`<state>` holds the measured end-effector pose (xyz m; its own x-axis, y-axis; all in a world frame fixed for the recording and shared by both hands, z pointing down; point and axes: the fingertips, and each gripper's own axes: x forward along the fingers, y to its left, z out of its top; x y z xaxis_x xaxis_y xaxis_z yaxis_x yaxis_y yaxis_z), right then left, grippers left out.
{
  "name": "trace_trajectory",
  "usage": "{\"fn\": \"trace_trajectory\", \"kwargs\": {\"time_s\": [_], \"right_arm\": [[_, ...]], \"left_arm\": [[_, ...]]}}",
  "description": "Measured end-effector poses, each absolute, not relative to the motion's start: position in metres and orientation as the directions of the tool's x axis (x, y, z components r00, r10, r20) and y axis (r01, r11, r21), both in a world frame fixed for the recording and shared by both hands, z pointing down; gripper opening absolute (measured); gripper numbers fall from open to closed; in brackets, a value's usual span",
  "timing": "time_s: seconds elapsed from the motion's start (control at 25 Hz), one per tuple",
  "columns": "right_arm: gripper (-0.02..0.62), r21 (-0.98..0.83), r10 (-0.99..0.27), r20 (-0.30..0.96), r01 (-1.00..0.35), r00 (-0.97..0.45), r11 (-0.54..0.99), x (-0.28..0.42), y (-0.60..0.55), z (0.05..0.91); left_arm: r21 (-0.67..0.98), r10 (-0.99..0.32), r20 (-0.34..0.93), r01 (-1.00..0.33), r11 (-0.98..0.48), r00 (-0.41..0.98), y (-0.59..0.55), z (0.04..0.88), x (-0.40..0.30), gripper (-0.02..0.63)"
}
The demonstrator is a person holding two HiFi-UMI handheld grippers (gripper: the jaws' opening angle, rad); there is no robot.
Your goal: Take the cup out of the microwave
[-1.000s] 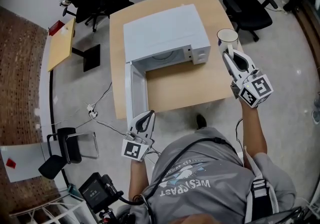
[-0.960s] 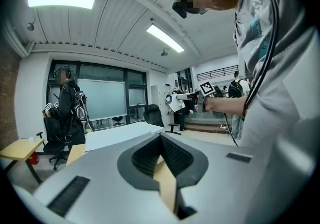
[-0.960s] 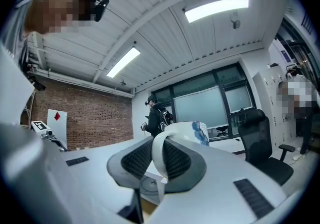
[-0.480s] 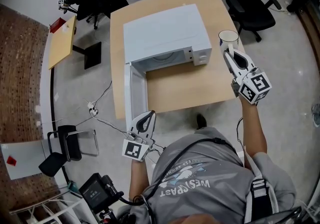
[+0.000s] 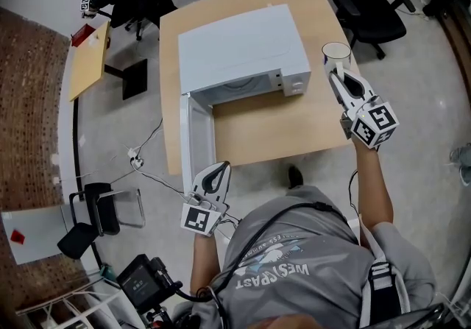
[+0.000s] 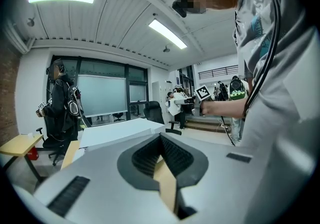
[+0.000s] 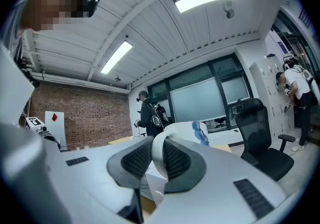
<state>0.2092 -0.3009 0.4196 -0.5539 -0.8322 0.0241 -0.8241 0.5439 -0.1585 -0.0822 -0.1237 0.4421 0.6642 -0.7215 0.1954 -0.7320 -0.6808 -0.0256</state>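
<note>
Lowered slightly since a second ago, your right gripper (image 5: 335, 76) pinches the white cup (image 5: 336, 52) by its handle.
Cup hangs over the right edge of the table (image 5: 272, 127), outside the open microwave (image 5: 239, 44); your left gripper (image 5: 218, 167), jaws pressed together and empty, hovers beside the door (image 5: 197, 132).

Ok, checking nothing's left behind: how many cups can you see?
1. The white cup is held in the right gripper, at the table's right edge beside the microwave. The open microwave's cavity is mostly hidden from above, so another could be inside.
</note>
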Motion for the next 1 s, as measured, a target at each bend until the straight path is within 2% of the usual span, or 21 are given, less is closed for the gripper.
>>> {"fn": "trace_trajectory", "kwargs": {"time_s": [1.0], "right_arm": [[0.064, -0.214, -0.841, 0.058, -0.83, -0.538, 0.516, 0.224, -0.319, 0.464]], "left_arm": [[0.01, -0.708, 0.211, -0.725, -0.688, 0.674, -0.127, 0.465, -0.068, 0.043]]}}
